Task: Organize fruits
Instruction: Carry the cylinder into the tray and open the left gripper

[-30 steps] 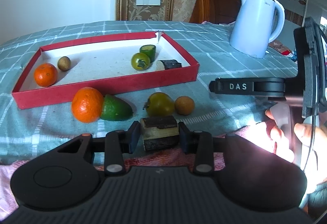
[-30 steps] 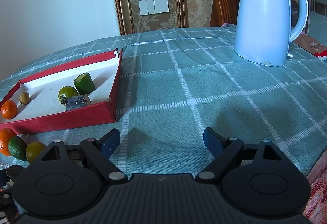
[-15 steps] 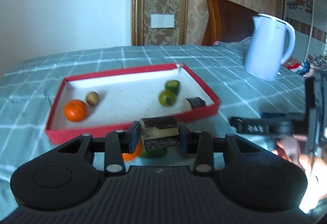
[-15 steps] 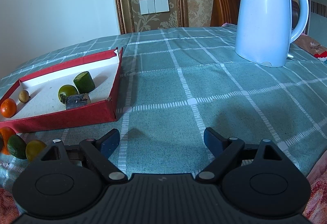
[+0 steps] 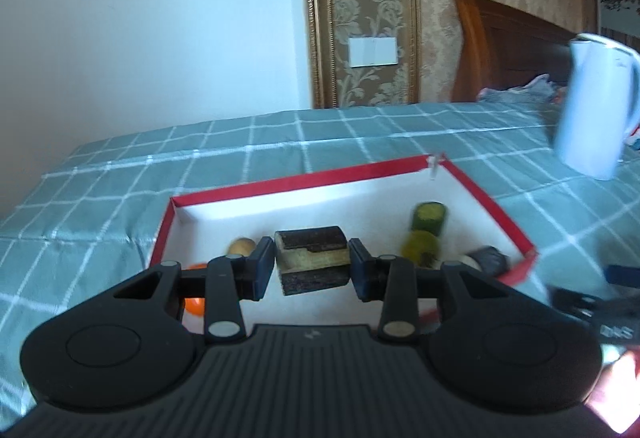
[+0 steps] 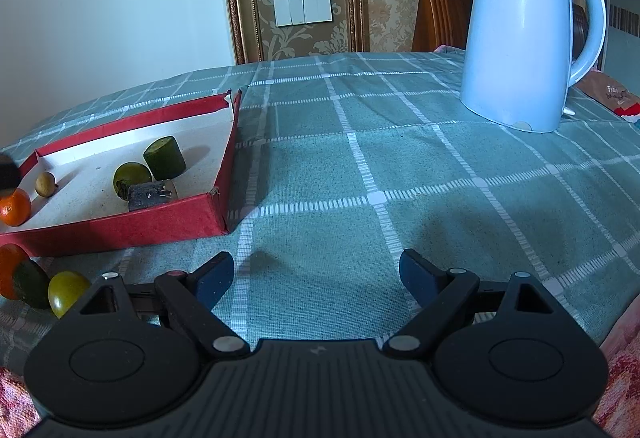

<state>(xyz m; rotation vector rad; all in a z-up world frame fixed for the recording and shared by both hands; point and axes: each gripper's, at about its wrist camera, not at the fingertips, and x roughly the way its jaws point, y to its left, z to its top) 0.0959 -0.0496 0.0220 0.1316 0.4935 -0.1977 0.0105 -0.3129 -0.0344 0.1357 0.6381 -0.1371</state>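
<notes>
Left claw (image 5: 312,264) sits at lower centre of the left wrist view, clenched on a blocky chunk (image 5: 311,258): dark, rough skin top and bottom, a pale yellowish band through the middle, squared ends pressed by both pads; it hangs in the air above the near part of the red tray (image 5: 500,216). Right claw (image 6: 316,276) at lower centre of the right wrist view is released, pads wide apart w/ only checked cloth between them.

Right view, lower left, outside the tray on the bench (image 6: 400,166): a yellow-green round fruit (image 6: 66,292), a dark green one (image 6: 30,284) touching it, an orange (image 6: 8,262) behind, partly cut by the frame edge. Inside the tray, near to far: a small orange (image 6: 14,207) at far left, a small tan ball (image 6: 45,183), a dark cut piece (image 6: 152,194) against the near wall, a green round fruit (image 6: 131,176) touching it, a green cylinder piece (image 6: 165,157) just beyond. White kettle (image 6: 524,34) stands well apart at upper right.

Vs. a second ago: left claw w/ the same chunk was low over the bench in front of the tray, loose fruits showing beyond it; now it's raised and forward, tray floor right behind the chunk, loose fruits gone from that view; picture blurred. Right claw unchanged; tray contents same.
</notes>
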